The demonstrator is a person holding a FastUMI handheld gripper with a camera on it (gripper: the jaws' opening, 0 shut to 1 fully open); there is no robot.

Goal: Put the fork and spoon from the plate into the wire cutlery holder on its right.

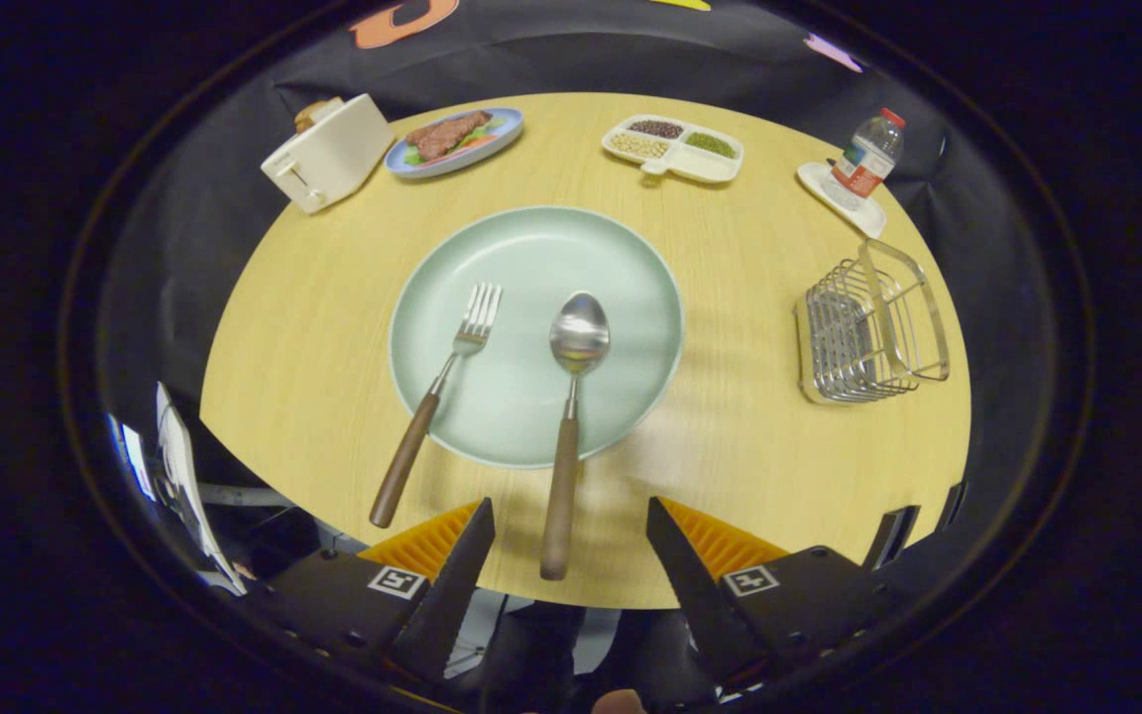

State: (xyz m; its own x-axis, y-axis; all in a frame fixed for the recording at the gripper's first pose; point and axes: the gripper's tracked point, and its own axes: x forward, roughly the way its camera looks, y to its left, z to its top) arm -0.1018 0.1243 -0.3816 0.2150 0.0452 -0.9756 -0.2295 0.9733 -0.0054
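On the round, light wood-grain tabletop (313, 327), backed by a black cloth wall, a cream toaster (328, 154) stands at the far left, with a blue plate of meat and greens (454, 141) just beside it, a white divided tray of beans and grains (675, 149) farther along, and a water bottle (868, 154) on a small white dish (841, 198) at the far right. At the middle lies the pale green plate (531, 248). The fork (437, 387) rests on its left half, tines pointing away from the camera and wooden handle running back over the near rim, slanted a little leftward. The spoon (571, 416) lies beside it to the right, bowl up on the plate, its long axis nearly straight toward the camera, handle end reaching over the rim to a spot between the two fingers. The wire cutlery holder (868, 332) stands on the tabletop well to the right of the plate. The hand-held gripper (571, 531) hangs above the near edge of the tabletop, aimed forward and down at the plate, its fingers spread wide and touching nothing.
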